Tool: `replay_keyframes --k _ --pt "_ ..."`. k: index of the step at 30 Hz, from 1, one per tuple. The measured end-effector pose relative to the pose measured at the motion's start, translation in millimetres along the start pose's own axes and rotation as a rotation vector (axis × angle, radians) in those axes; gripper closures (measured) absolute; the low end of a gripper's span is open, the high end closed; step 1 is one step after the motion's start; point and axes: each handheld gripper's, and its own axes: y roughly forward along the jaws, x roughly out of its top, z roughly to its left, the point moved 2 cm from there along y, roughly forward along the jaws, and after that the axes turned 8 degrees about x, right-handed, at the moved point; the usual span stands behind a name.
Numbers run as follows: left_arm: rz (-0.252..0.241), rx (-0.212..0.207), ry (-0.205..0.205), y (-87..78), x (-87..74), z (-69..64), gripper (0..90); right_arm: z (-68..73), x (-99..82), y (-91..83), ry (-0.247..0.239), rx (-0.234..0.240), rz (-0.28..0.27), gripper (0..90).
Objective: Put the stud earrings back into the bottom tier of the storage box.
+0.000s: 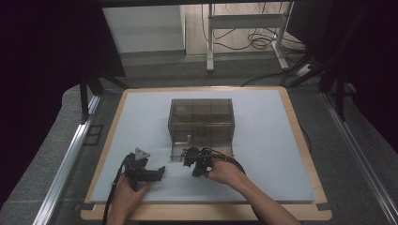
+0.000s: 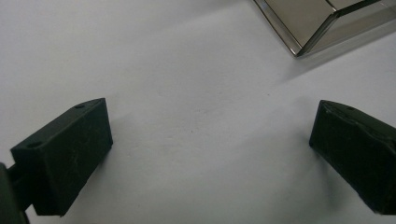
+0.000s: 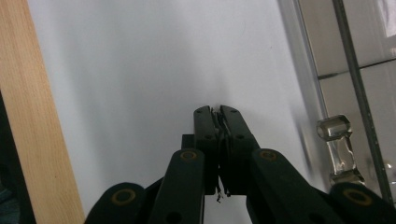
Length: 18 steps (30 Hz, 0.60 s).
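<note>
we look down on a white desk (image 1: 263, 154) with a pale wooden rim, and take the smoky clear box (image 1: 202, 123) at its middle as our landmark. the box is rectangular, made of tinted see-through plastic with thin inner walls that split it into compartments; we cannot tell what, if anything, lies inside them. its near side carries a small clear knob-like handle (image 3: 337, 140), glassy and rounded.

the right gripper (image 1: 193, 165) sits just in front of the box's near side, close to that handle. its two black jaws are pressed together, fully closed, with nothing but a few thin frayed threads between the pads; it holds nothing. in its own view the closed tips (image 3: 217, 112) point along the white surface, with the box wall and handle just beside them and apart from them.

the left gripper (image 1: 159, 172) rests in front of the box and off to its left, near the desk's front edge. its matte black, blocky jaws stand wide apart over bare white surface, holding and touching nothing; a corner of the box (image 2: 308, 28) shows beyond them.
</note>
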Motion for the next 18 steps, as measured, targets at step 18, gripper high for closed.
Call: replay_keyframes --k 18 --pt "0.0 -0.001 0.001 0.0 0.0 0.1 0.0 -5.8 -4.9 -28.7 0.008 -0.022 -0.026 84.9"
